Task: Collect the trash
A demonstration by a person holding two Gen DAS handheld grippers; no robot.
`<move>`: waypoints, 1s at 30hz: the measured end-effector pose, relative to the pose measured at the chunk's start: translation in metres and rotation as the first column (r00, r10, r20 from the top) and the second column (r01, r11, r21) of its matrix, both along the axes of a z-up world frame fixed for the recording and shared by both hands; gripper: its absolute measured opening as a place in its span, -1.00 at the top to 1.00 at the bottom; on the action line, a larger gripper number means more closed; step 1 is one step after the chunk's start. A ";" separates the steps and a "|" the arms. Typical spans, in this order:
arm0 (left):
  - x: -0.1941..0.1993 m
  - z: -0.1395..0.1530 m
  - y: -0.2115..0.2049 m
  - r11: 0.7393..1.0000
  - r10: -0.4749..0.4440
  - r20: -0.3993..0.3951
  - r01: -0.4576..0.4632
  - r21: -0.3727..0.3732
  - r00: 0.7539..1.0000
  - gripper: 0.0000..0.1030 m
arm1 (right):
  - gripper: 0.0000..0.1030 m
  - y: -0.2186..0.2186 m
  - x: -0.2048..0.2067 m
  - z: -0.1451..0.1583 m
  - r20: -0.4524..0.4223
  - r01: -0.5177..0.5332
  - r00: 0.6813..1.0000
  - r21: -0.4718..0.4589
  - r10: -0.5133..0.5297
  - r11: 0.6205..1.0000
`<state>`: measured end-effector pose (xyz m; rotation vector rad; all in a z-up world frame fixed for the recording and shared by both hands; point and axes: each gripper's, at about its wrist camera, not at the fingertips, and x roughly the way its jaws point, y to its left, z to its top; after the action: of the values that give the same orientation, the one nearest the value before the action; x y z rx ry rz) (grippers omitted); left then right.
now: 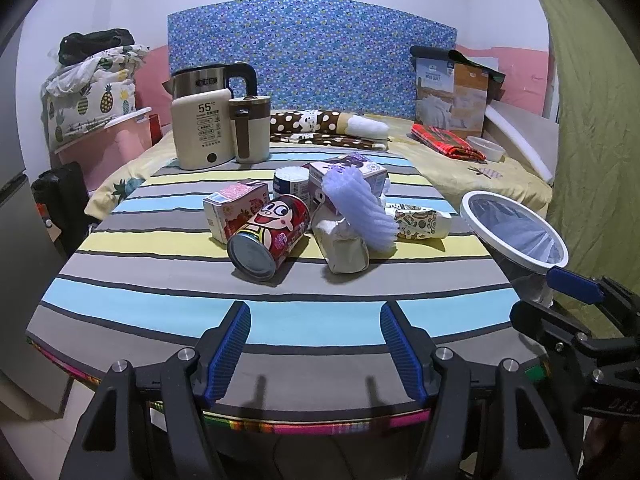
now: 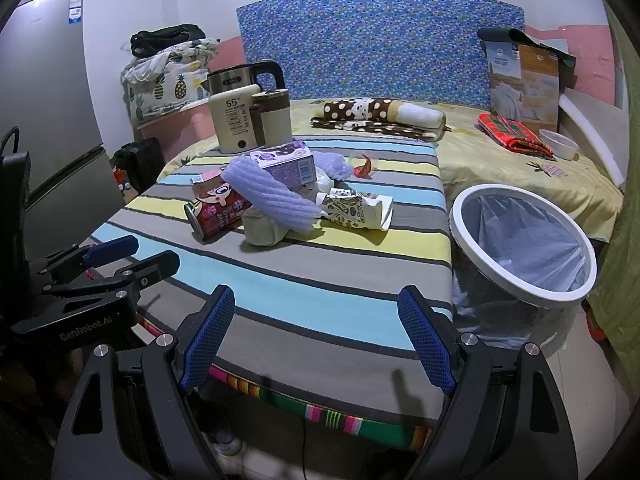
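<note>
A heap of trash lies mid-table on the striped cloth [image 1: 160, 280]: a red cartoon can [image 1: 270, 236] on its side, a pink carton [image 1: 234, 210], a purple carton [image 1: 348, 176], a lilac foam net sleeve [image 1: 358, 210], a cream crumpled pack [image 1: 342, 242] and a patterned paper wrapper [image 1: 420, 222]. In the right wrist view I pick out the can [image 2: 214, 212], the foam sleeve [image 2: 272, 196], the wrapper [image 2: 354, 208] and a small red wrapper [image 2: 364, 168]. My left gripper [image 1: 316, 354] and my right gripper [image 2: 316, 336] both stand open and bare at the table's near edge. The white-rimmed bin [image 2: 520, 244] with a liner stands off the table's right side.
A cream kettle base [image 1: 202, 132] with a steel kettle and a tan mug [image 1: 252, 128] stand at the table's back left. Behind is a bed with a spotted blanket [image 1: 324, 126], a red plaid cloth [image 1: 446, 140] and a boxed quilt [image 1: 452, 96]. A grey fridge [image 2: 48, 120] stands on the left.
</note>
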<state>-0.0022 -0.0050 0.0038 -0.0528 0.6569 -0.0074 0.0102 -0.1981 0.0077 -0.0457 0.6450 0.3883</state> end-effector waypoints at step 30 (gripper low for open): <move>0.082 -0.030 0.059 1.000 0.021 -0.020 -0.021 0.003 1.000 -0.31 | -0.63 0.036 0.059 -0.002 -0.009 -0.146 0.989 -0.019 0.146 0.989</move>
<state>0.0795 0.0539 -0.0257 -0.0572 0.6765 0.0146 0.0693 -0.1617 0.0061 -0.1110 0.6554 0.5239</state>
